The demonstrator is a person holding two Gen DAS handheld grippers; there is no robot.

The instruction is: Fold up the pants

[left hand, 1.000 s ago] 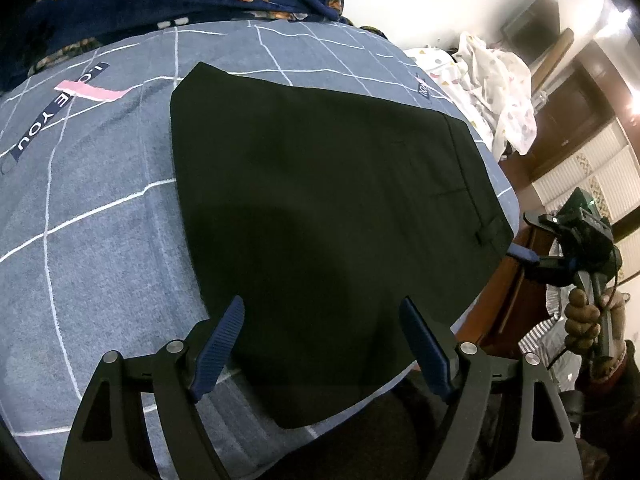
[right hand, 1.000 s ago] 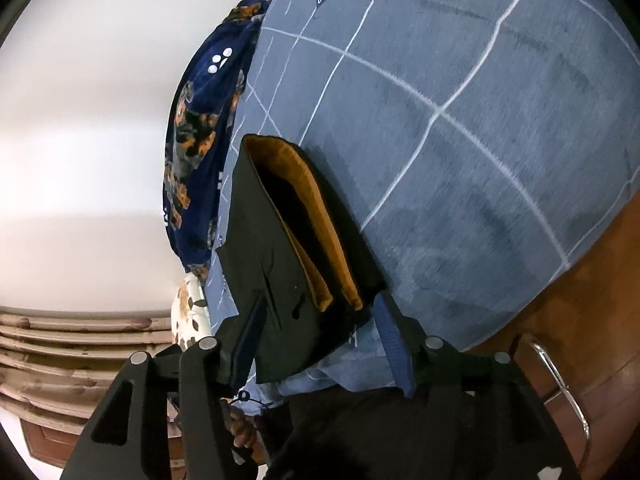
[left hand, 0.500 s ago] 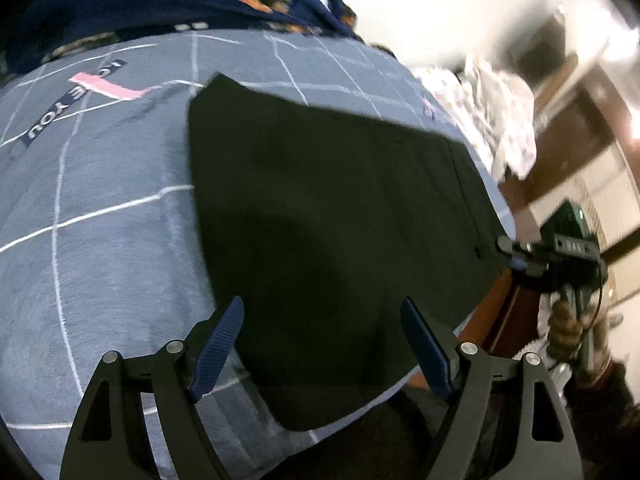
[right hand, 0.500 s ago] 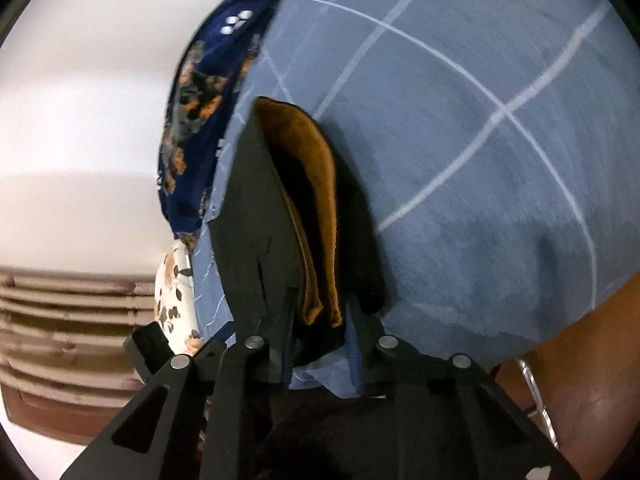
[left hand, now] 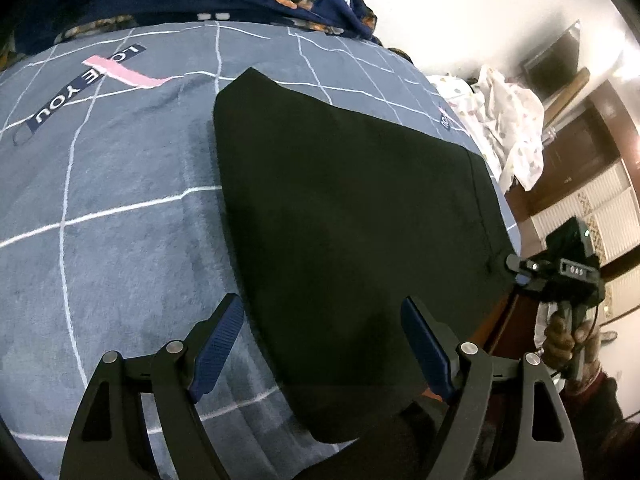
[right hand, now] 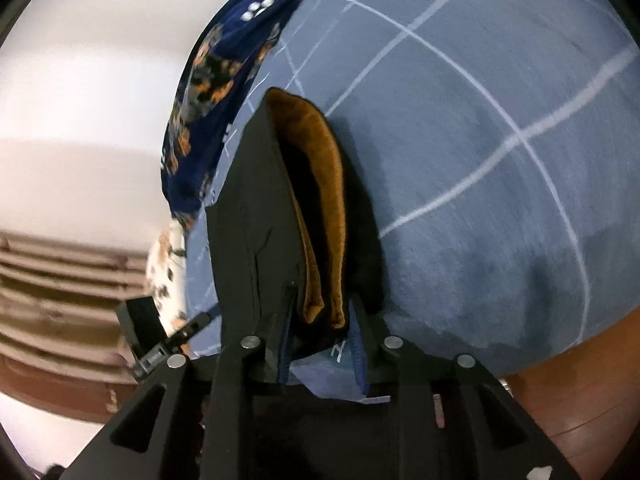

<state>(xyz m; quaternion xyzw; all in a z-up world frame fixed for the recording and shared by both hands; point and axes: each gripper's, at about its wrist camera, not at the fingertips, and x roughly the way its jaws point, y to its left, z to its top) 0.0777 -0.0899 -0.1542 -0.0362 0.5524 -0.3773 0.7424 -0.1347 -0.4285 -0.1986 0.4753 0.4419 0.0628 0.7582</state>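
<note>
Black pants [left hand: 352,240] flat on bed [left hand: 120,208]. Your right gripper [right hand: 322,344] pinches waistband, jaws just eased slightly; left gripper [left hand: 322,344] spread, angled down over hem.

Matt black cloth pants [left hand: 352,248]

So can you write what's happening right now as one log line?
step: fold pants | pants: flat on bed | left gripper: open, above hem | right gripper: jaws just closing on waistband

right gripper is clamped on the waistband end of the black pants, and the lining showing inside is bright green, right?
Not quite: the right gripper is clamped on the waistband end of the black pants, but the lining is orange-brown, as the right wrist view shows.
</note>
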